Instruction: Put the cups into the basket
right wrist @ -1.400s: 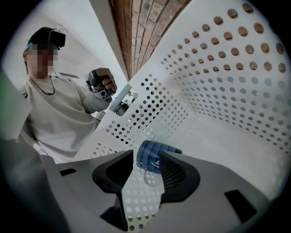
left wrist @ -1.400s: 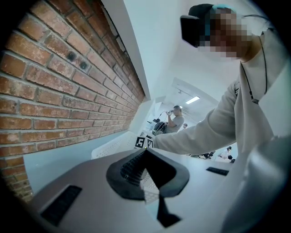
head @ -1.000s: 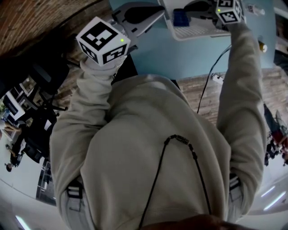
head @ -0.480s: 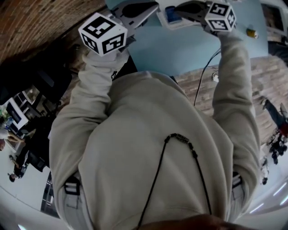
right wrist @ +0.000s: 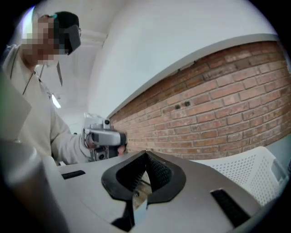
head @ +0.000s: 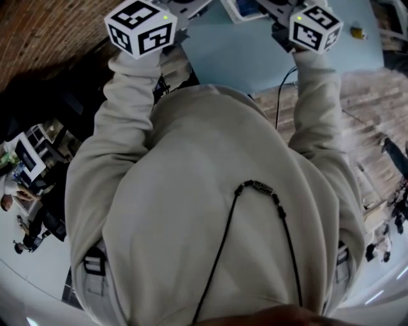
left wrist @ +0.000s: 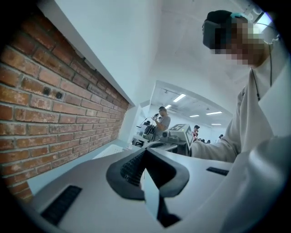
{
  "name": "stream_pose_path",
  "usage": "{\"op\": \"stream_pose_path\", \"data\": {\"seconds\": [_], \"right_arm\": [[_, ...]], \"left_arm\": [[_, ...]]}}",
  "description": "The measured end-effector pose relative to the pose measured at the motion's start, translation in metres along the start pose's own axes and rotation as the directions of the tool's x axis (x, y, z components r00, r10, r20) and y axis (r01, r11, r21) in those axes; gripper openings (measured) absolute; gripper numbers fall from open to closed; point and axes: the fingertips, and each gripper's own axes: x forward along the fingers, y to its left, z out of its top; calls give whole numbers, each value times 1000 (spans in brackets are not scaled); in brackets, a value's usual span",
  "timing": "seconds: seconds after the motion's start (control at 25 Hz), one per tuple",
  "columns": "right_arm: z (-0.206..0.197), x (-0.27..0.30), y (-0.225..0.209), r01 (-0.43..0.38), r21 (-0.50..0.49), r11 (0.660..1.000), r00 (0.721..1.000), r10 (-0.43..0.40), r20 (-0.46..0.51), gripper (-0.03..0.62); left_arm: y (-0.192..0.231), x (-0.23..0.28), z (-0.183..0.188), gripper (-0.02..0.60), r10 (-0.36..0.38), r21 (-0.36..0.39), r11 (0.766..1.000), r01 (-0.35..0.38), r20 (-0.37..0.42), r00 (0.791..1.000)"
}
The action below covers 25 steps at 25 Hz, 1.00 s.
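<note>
Cups barely show: the only candidate is a blue thing [head: 244, 6] at the top edge of the head view, lying inside the white basket [right wrist: 254, 175], and it is too cropped to call for certain. No loose cup is visible on the pale blue counter [head: 242, 60]. The basket sits between your two raised claws, closer to your right claw [right wrist: 145, 154], lower than it and off to the side of where it points. That right claw is pinched fully together with nothing in it, aimed past the basket toward the brick wall [right wrist: 218, 104] and your other claw. Your left claw [left wrist: 144, 152] is likewise pressed together and empty, tilted up into the room and facing the right one. By my reading neither claw is lined up on a cup. If any remain, you would first have to tip one down toward the counter, and the right is nearer the basket.
</note>
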Motion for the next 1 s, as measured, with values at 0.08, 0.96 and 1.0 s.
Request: {"op": "stream_pose_path", "data": {"seconds": [0.08,0.96,1.0], "right_arm": [[34,-10,20,20,18,1000,994,-21,104,14],[109,-26,93,108,-65,992,975,-93,202,11],[107,-27,94,108,-64,992,975,-93,200,11]], "left_arm": [[-11,-10,17,-2,-13,14,1000,13,26,1000],[-48,-10,57,-2,-9,95,995,4,50,999],[-52,-12,56,-2,-16,100,995,11,50,999]]}}
